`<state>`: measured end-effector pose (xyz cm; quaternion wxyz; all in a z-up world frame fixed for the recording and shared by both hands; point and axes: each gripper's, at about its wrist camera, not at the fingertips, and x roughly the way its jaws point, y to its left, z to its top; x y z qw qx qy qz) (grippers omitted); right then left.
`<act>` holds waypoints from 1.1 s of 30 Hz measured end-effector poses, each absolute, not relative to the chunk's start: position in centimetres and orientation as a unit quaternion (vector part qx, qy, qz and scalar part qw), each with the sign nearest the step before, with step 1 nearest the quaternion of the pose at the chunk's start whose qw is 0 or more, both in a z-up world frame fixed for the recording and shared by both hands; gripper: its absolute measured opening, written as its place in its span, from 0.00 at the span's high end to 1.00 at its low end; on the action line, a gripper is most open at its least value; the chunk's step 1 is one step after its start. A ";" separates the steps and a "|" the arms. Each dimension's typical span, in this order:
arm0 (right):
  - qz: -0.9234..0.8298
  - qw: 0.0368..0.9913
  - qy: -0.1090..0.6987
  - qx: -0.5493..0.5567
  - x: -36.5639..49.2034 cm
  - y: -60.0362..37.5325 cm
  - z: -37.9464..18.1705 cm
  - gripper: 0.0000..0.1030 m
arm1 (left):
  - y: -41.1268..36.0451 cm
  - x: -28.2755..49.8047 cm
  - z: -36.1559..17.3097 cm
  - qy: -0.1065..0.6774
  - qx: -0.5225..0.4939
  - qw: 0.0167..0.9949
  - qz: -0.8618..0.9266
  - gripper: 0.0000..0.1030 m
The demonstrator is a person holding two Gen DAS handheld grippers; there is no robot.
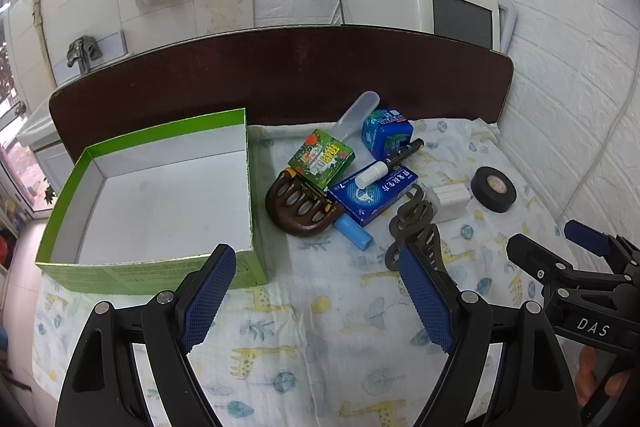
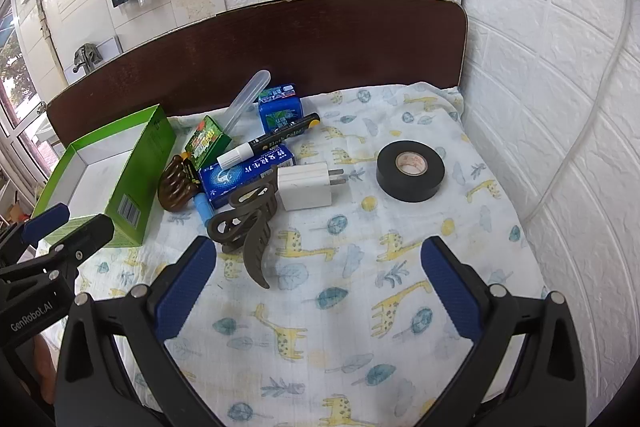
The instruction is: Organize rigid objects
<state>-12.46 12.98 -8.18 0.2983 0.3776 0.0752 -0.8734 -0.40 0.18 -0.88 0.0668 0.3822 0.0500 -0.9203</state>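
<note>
**Clutter heaped beside a bare box**

White brick-pattern walls and a dark wooden headboard (image 1: 280, 67) frame a bed spread with a giraffe-print cloth (image 2: 320, 307), which carries everything in play. At the left of the left wrist view sits a green box (image 1: 152, 267), open-topped with a white floor; nothing lies in it yet, so the sorting looks unstarted.

Just right of the box the rigid objects huddle in a loose pile: a green packet (image 1: 322, 157) leaning on a brown comb-like holder (image 1: 300, 207), a blue carton (image 1: 374, 193) under a marker (image 1: 390, 161), and a blue tin (image 1: 387, 133) behind with a clear tube (image 1: 356, 115). A dark hair claw (image 2: 246, 223) lies nearest the camera, touching a white charger plug (image 2: 306, 185). A roll of black tape (image 2: 410, 171) sits apart at centre right.

Both tools hover low over bare cloth, probably poised for a first pick. The left gripper (image 1: 316, 295) has its jaws spread wide and holds nothing; the right gripper (image 2: 320, 287) is likewise wide apart and unladen.
</note>
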 end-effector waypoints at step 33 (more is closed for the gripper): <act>-0.875 0.295 0.072 0.378 -12.2 13.1 -8.2 0.01 | 0.4 -0.2 -0.8 0.056 0.381 0.089 -0.919 0.18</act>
